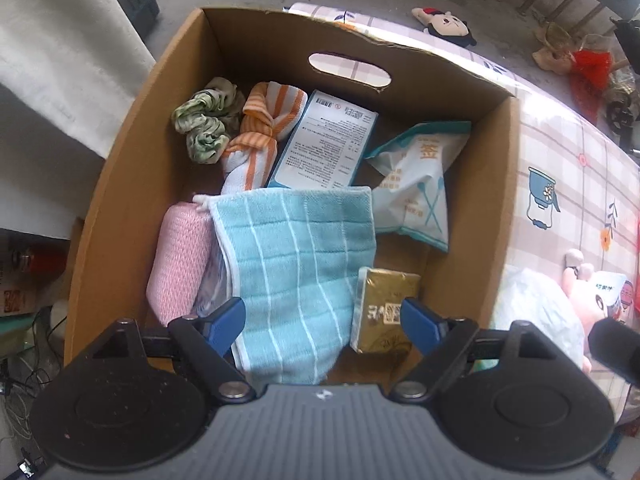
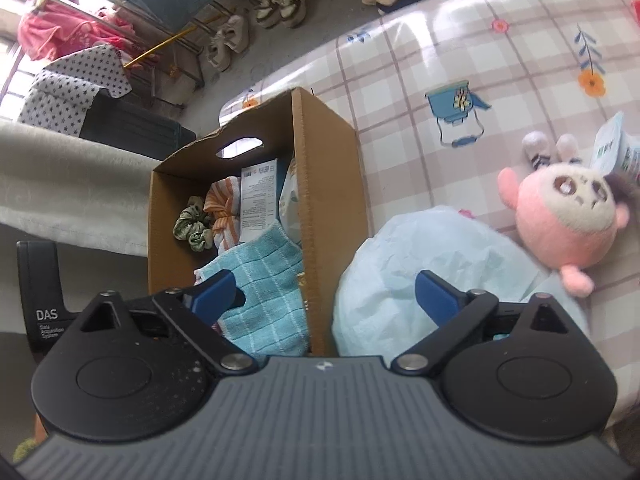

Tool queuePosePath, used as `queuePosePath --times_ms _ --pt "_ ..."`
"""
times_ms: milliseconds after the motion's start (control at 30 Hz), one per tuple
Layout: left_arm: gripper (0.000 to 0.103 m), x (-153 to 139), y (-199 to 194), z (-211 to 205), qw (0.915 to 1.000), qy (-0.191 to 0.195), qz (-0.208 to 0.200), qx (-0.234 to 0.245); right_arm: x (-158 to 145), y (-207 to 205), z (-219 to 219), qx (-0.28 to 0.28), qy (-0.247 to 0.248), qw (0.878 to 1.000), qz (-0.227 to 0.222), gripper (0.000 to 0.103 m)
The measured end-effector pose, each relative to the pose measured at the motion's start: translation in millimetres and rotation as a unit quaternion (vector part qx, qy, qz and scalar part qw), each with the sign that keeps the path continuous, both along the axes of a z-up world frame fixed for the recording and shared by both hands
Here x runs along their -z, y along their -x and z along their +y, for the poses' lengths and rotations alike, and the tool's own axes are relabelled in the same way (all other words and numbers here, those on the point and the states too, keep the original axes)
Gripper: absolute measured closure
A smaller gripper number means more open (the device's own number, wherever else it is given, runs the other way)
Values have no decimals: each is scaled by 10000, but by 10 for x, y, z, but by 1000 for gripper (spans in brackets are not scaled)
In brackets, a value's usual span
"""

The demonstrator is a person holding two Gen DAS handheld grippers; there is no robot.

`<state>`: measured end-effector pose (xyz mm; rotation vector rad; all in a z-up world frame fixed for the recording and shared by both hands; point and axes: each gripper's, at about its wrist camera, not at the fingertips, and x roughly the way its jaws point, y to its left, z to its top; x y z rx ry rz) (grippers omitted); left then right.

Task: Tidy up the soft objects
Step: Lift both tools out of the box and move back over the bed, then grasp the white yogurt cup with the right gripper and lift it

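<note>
A: Where is the blue towel?
B: In the cardboard box, draped over the near part of its contents, one corner against the pink mesh roll at its left.
A: Is anything gripping it?
B: No. The left gripper hangs above the box pointing down, its blue fingers spread wide, the towel below the gap and not pinched.
A: And the right gripper?
B: Also released, fingers wide apart. It sits over the box's near right wall, one finger over the towel, the other over a pale blue bag on the checked tablecloth.
A: What else is in the box?
B: A green scrunchie and an orange-striped cloth at the far left, a blue printed carton beside them, a white snack packet to the right, and a gold box near the front.
A: Outside it?
B: A pink plush doll lies on the tablecloth just beyond the pale bag.
</note>
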<state>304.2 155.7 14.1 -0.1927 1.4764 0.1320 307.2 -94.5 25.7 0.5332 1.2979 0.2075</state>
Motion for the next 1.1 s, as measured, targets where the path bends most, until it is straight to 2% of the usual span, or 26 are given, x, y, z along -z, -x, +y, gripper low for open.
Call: queuePosePath --times_ms 200,467,600,733,833,900,1100 --pt "15 -330 273 -356 9989 -102 -461 -68 -116 180 -414 -321 69 9992 -241 1" --pt "10 -695 441 -1095 9941 -7 -1084 24 -227 332 -1539 -231 251 9990 -296 1" --pt "10 -699 370 -1547 9915 248 -1206 433 -192 297 -2090 -169 429 9985 -312 1" --pt "10 -621 278 -2075 9850 304 -1165 1235 -54 217 -2538 -104 317 9990 -288 1" --pt "10 -511 223 -2462 9772 167 -1062 1833 110 96 -2682 -343 272 9986 -297 2" --pt "10 -456 214 -2658 9737 82 -1037 2029 259 -16 -2691 -639 193 9975 -246 3" --pt "13 -273 212 -2865 9760 113 -888 1987 698 -375 -2484 -1619 148 9866 -116 14"
